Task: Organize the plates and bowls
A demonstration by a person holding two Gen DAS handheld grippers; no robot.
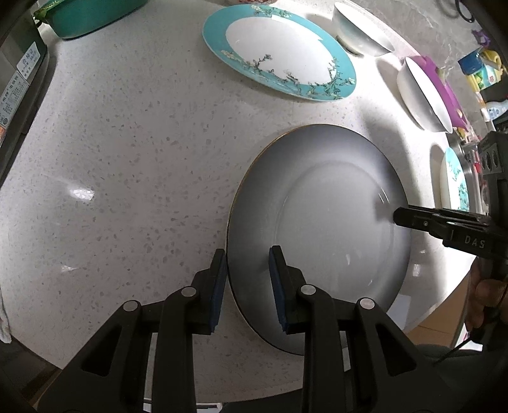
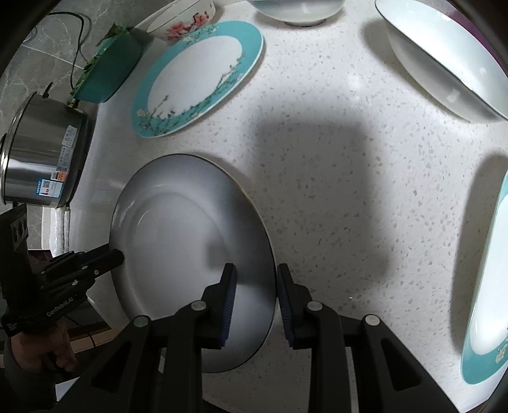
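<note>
Speckled counter [image 1: 127, 159] bears a flat grey plate [image 1: 317, 228], both claws [image 1: 247, 286] [image 2: 257, 298] spread, seemingly straddling its rim.

Speckled white surface [image 2: 333, 197]. Steel pot [image 2: 41, 152] with labels, left edge. Teal container [image 2: 111, 70] holding greens, upper left. Colourful packages [image 1: 482, 73], upper right.

There are three plates. One is a plain white plate [image 2: 177, 228] and it sits right at the tips of both grippers. Two are blue plates with flowers: one blue plate [image 2: 198, 77] far ahead of the grippers, and another blue plate [image 2: 489, 301] off to the right of the right gripper.

There are four bowls, all far ahead: a big white bowl [image 2: 444, 57], a small white bowl [image 2: 297, 11], a pink flower bowl [image 2: 185, 23] and a green bowl [image 2: 111, 68].

There is one shiny metal pot [image 2: 41, 152].
</note>
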